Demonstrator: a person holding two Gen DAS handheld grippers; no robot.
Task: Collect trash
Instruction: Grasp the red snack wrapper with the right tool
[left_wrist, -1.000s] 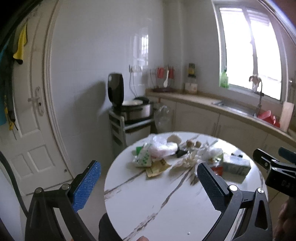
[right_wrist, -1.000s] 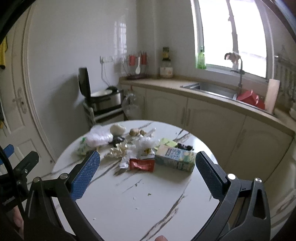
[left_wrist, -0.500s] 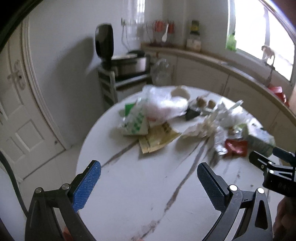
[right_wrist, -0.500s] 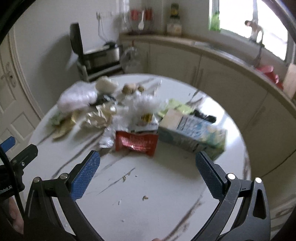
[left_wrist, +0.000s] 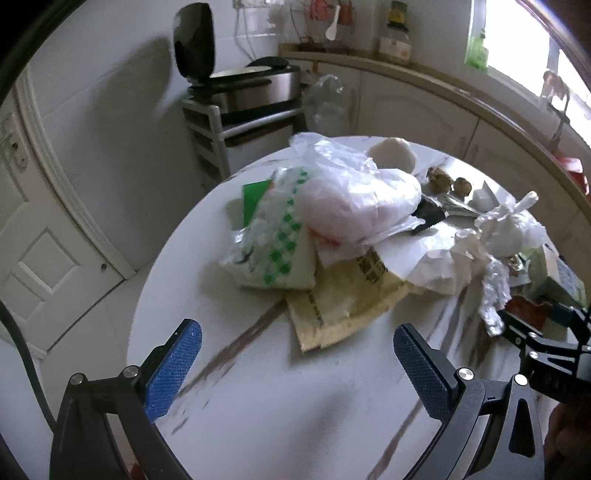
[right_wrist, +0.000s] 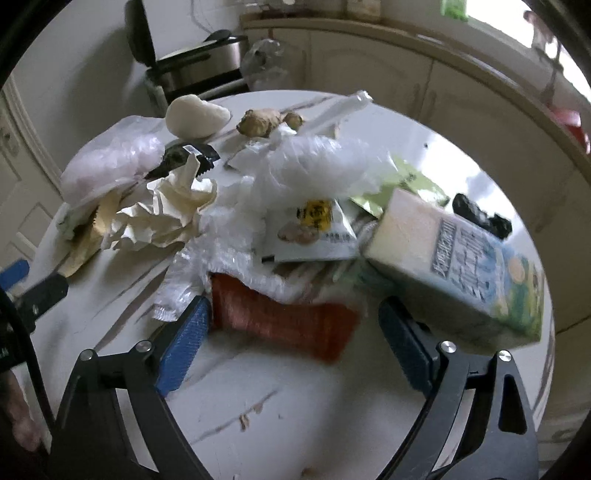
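Both claws gape empty: left claw (left_wrist: 295, 354) nears a tan packet (left_wrist: 343, 299), right claw (right_wrist: 295, 325) (closing) straddles a red wrapper (right_wrist: 280, 321); carton (right_wrist: 458, 266) lettering unreadable.

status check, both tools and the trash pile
Left tool open, empty. Right tool closing around red wrapper, not gripped. Milk carton crowds its right side.
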